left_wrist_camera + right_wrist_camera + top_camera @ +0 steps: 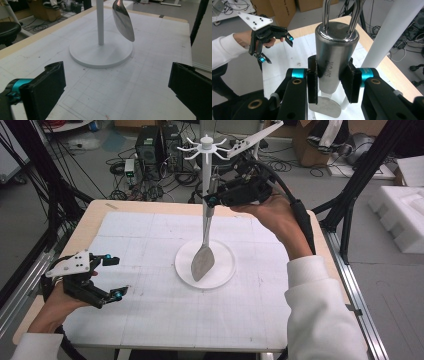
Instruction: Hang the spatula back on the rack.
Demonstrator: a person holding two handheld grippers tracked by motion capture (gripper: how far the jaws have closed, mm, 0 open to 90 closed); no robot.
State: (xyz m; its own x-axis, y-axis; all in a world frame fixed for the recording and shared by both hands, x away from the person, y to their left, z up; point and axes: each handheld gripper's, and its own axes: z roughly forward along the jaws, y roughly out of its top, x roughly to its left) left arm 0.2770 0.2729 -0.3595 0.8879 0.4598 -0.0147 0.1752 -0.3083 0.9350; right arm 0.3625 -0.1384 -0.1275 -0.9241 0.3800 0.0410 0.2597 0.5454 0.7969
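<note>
A steel serving spoon hangs upright beside the white hook stand [206, 150], its blade [202, 262] just above the stand's round base [226, 251]. My right gripper [212, 200] is shut on the spoon's thick round handle [334, 55], with both pads pressed on its sides. The wire loop on top of the handle runs out of the right gripper view, so I cannot tell if it sits on a hook. My left gripper [117, 277] rests near the table's left edge, open and holding nothing. In the left gripper view the blade [123, 20] hangs beside the pole [100, 22].
A white gridded mat [150, 320] covers the wooden table. Black frame legs [360, 175] rise at the right, and white foam blocks [400, 215] lie on the floor there. Cables and boxes [155, 150] crowd the floor behind the table.
</note>
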